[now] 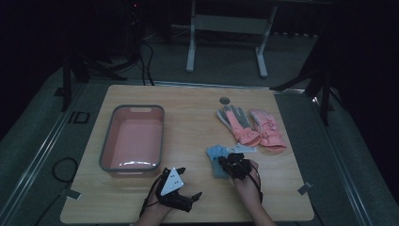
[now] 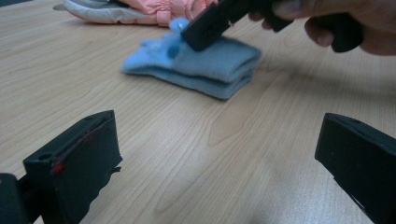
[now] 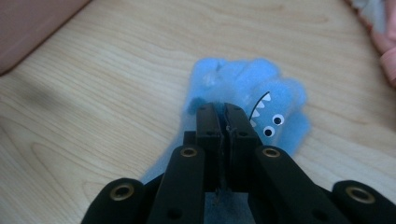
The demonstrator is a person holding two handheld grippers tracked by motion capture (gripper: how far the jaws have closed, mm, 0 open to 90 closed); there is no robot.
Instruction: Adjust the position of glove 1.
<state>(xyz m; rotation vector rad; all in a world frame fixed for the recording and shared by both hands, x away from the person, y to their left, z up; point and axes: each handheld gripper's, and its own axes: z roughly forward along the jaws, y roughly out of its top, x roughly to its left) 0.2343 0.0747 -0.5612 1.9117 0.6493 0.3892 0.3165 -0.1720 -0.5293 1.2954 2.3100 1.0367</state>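
Observation:
A blue fleece glove (image 1: 214, 153) with a stitched-on toothy mouth and googly eyes (image 3: 275, 93) lies folded on the wooden table (image 1: 197, 108), right of centre. My right gripper (image 3: 223, 109) points down onto it, jaws pressed together and pinching its top layer. The left gripper view shows that same gripper (image 2: 201, 39) resting on the glove (image 2: 210, 65). Near the table's front edge my left gripper (image 1: 190, 182) stands open, its jaws (image 2: 219, 154) wide apart with bare wood between them, a short way from the glove.
A pink basin with a grey rim (image 1: 107, 141) stands at the left, with nothing in it. Behind the blue glove lie a pink and grey glove (image 1: 237, 123) and a pink glove (image 1: 268, 129). A round grommet (image 1: 225, 100) sits near the far edge.

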